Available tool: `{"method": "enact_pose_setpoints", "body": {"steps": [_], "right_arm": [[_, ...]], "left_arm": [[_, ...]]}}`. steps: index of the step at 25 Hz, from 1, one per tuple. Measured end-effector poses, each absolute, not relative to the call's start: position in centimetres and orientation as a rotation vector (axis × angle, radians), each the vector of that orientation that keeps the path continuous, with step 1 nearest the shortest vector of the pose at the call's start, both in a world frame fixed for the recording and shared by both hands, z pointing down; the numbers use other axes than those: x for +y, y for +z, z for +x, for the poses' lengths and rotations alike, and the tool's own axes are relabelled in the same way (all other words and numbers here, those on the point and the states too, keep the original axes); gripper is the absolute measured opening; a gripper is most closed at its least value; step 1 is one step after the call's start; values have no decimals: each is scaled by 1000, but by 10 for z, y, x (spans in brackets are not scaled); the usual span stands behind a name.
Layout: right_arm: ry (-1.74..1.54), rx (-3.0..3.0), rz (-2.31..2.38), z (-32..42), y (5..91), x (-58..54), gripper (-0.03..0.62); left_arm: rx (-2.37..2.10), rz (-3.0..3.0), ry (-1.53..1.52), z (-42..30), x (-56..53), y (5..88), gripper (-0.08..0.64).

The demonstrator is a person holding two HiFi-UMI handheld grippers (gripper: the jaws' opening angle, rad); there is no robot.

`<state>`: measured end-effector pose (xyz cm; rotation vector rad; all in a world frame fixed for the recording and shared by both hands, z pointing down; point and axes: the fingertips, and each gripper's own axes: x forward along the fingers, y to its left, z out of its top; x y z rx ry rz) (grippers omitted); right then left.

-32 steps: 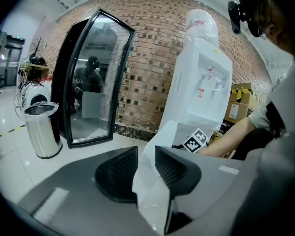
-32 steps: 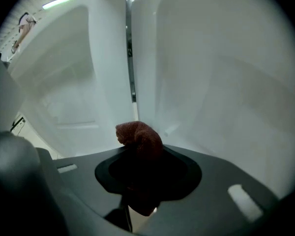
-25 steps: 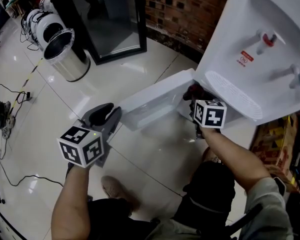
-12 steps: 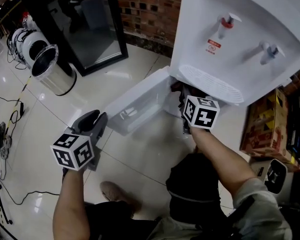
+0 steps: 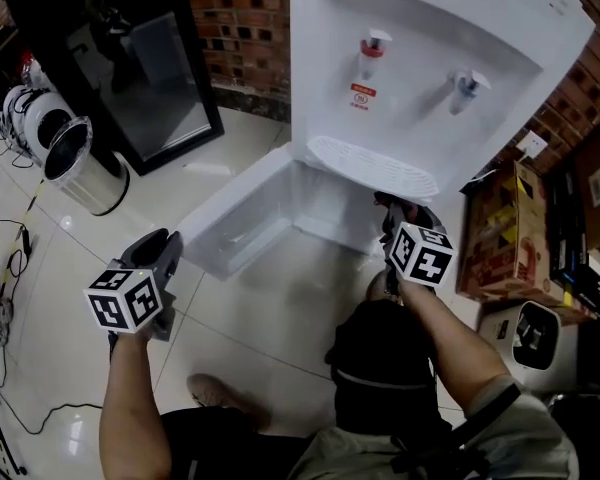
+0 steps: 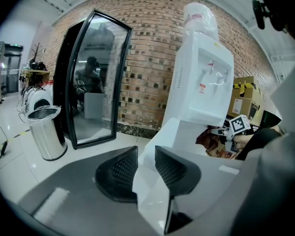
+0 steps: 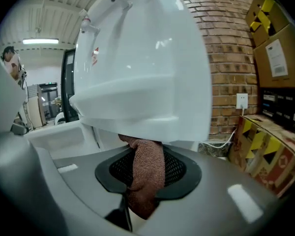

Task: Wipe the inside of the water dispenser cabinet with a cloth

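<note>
Here's the cloth (image 7: 148,149), and it's a reddish-brown terry piece with a nubby, looped pile, bunched into a thick strip. The right gripper (image 7: 147,168) has it pinched between its two dark ribbed pads, jaws part-way in and pressing on the fabric from both sides. The lower end of the cloth droops below the pads, and the upper end runs up under the front ledge of the water dispenser (image 5: 420,78) and out of sight behind that ledge.

From the head view, that puts the cloth just below the dispenser's drip tray (image 5: 370,163), at the right front corner of the cabinet opening. How far it reaches into the cabinet can't be made out.

Over to the other side: the cabinet door (image 5: 245,213) is swung out wide to the left of the dispenser, its white moulded inner face showing. The left gripper (image 6: 146,168) sits at the door's outer edge, jaws drawn narrow, with the white panel filling the slim gap between the pads, so it grips that door.

The dispenser itself is white, with a red tap (image 5: 372,53) and a blue tap (image 5: 465,83) above the tray. Cardboard boxes (image 5: 490,233) stand just to the dispenser's right.
</note>
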<state>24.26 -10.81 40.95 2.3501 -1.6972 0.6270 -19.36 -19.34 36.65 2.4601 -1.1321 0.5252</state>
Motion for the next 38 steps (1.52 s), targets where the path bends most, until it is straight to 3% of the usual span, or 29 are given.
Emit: {"method": "enact_pose_setpoints", "body": {"steps": [12, 27, 38], "right_arm": [[518, -1548, 2277, 291, 429, -70, 124], [747, -1384, 1950, 277, 634, -82, 124], [843, -1337, 1882, 274, 695, -82, 125]], "left_arm": [[-1153, 2453, 553, -192, -192, 366, 87], [-1154, 2440, 503, -189, -188, 360, 87], [-1137, 2417, 476, -190, -187, 359, 87]]}}
